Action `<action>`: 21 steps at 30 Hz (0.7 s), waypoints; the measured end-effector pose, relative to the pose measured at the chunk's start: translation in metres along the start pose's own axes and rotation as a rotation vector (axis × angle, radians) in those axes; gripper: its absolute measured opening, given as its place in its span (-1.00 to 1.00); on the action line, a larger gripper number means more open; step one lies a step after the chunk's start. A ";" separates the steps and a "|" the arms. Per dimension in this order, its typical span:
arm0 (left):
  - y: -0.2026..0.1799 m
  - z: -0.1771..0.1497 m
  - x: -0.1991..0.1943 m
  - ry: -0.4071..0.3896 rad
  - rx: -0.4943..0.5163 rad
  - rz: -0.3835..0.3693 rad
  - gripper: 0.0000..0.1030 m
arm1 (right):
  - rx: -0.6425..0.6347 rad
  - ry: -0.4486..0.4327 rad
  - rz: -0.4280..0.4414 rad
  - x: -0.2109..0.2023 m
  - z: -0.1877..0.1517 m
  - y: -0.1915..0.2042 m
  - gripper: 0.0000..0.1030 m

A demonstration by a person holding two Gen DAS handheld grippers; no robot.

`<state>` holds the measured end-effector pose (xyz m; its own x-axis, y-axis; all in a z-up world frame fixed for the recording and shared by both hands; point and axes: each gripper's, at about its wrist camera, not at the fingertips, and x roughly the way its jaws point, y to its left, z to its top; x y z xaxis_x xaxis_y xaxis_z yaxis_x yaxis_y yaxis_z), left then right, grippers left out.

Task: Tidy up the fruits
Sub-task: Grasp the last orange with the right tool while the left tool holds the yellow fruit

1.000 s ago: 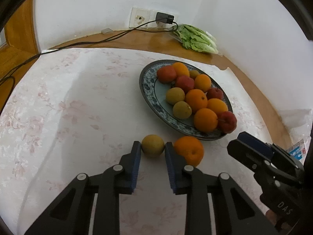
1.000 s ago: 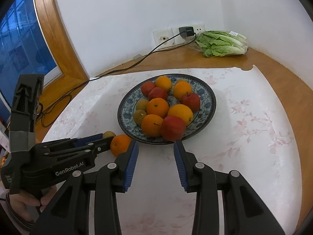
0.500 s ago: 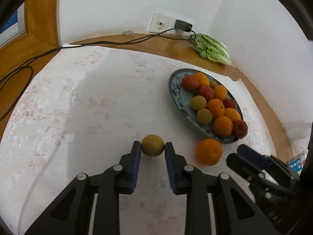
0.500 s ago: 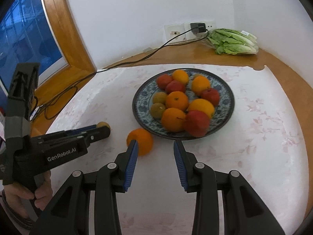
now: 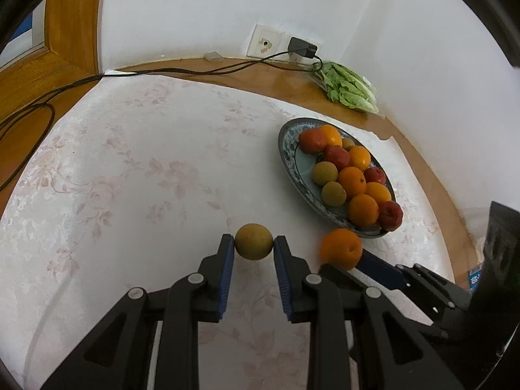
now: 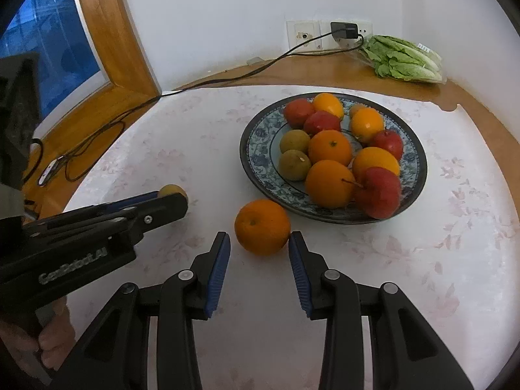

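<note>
Left wrist view: left gripper [image 5: 253, 243] clamps a round yellow-green fruit [image 5: 253, 241] over the cloth [image 5: 130, 169], w/ the plate [image 5: 287, 149] of fruit far right. Right wrist view: right gripper [image 6: 259, 243] jaws wide, either side of a dimpled orange [image 6: 262, 226] on the cloth just near-left of the plate; yellow-green fruit further left.

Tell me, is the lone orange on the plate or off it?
Off. The orange sits on the tablecloth just outside the plate, between the open right gripper fingers.
</note>
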<state>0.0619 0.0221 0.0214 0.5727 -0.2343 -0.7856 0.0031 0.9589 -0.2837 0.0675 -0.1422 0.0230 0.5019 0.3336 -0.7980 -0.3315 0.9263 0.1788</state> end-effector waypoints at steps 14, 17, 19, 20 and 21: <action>0.002 0.000 0.000 0.007 -0.005 -0.035 -0.49 | -0.001 -0.008 -0.046 0.011 0.004 0.008 -0.23; 0.000 0.000 0.002 0.010 -0.003 -0.044 -0.49 | -0.008 -0.010 -0.052 0.011 0.004 0.009 -0.23; 0.000 0.000 0.002 0.013 -0.002 -0.047 -0.49 | -0.015 -0.014 -0.061 0.011 0.004 0.010 -0.26; 0.000 0.000 0.002 0.013 -0.002 -0.050 -0.49 | -0.020 -0.016 -0.069 0.012 0.003 0.011 -0.27; 0.001 0.000 0.002 0.012 -0.002 -0.052 -0.49 | -0.021 -0.018 -0.074 0.012 0.003 0.012 -0.29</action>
<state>0.0627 0.0222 0.0195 0.5616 -0.2855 -0.7766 0.0309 0.9452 -0.3251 0.0723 -0.1269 0.0176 0.5397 0.2672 -0.7983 -0.3093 0.9449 0.1072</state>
